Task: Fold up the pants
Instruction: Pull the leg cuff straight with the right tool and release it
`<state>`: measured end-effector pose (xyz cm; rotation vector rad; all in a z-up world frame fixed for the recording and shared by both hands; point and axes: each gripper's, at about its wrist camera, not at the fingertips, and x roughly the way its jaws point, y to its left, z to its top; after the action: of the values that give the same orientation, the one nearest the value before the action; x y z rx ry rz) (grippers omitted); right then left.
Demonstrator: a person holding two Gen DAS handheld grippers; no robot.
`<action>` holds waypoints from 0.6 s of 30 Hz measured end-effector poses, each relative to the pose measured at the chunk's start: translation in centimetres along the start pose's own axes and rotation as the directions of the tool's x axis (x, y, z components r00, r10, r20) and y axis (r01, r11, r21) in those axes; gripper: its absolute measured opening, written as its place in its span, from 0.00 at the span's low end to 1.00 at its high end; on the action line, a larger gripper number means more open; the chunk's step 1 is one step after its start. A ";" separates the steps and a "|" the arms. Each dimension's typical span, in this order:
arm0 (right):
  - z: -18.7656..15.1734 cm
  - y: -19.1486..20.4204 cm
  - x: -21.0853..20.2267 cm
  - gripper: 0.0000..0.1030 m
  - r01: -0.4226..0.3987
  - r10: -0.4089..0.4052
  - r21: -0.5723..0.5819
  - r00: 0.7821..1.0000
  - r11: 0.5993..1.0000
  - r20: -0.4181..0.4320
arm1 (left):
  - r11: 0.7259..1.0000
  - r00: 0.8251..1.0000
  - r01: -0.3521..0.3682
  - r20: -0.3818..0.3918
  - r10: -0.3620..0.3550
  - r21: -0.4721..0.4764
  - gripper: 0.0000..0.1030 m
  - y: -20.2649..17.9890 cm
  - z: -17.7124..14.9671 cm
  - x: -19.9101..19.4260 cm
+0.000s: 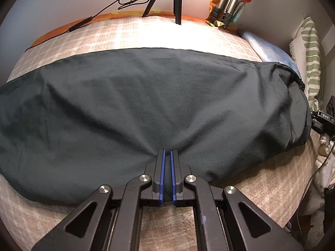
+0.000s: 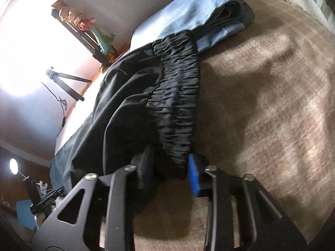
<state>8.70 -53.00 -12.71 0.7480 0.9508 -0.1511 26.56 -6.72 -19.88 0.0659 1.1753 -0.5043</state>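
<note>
Bed (image 1: 240,179) with a checked blanket is carrying everything. Dark pants (image 1: 146,96) are lying flat across it, spreading ahead of the left gripper (image 1: 167,171) and out to both of its sides, waistband end off to its right. Left gripper is sitting clamped tight on the near edge of the pants, a thin bit of cloth pinched between its blue pads. Right gripper (image 2: 170,172) is straddling the gathered elastic waistband (image 2: 178,104), which is running straight ahead of it; its jaws are partly open and whether the pads are pressing I cannot tell, frame is blurred. Folded blue cloth (image 2: 194,12) is lying beyond the waistband. Judging: fabric looks light, soft, limp, a bit slippery; the thick waistband corner and side edge look like the best grip spots.
</note>
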 end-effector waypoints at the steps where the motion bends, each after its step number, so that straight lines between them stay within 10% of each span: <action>1: 0.4 0.5 -0.7 0.20 0.023 -0.024 -0.046 1.000 0.999 -0.003 | 1.000 1.000 -0.002 -0.001 0.002 0.002 0.02 0.0 0.0 -0.1; 4: 2.2 2.8 -3.8 0.13 0.143 -0.141 -0.227 0.990 0.963 0.025 | 1.000 1.000 -0.011 0.006 0.011 0.005 0.02 0.2 0.1 -0.6; 8: 4.8 5.5 -7.8 0.10 0.379 -0.338 -0.437 0.925 0.816 0.171 | 1.000 0.999 -0.013 0.036 0.014 -0.017 0.02 0.7 0.2 -1.7; 13: 5.5 5.5 -4.2 0.12 0.469 -0.451 -0.497 0.877 0.730 0.166 | 0.998 0.998 -0.022 0.060 0.025 -0.053 0.02 1.6 0.4 -2.6; 16: 4.1 5.4 -3.5 0.22 0.468 -0.452 -0.504 0.877 0.726 0.163 | 0.999 0.997 -0.017 0.069 0.019 -0.042 0.02 1.5 -0.1 -3.5; 18: 3.0 6.2 -4.5 0.46 0.487 -0.443 -0.506 0.871 0.712 0.214 | 1.000 0.998 -0.018 0.067 0.019 -0.019 0.02 1.1 -0.5 -4.1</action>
<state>10.76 -51.17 -4.92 -0.0487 1.0284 -0.3328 25.36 -4.21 -16.67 0.0436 1.1122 -0.4755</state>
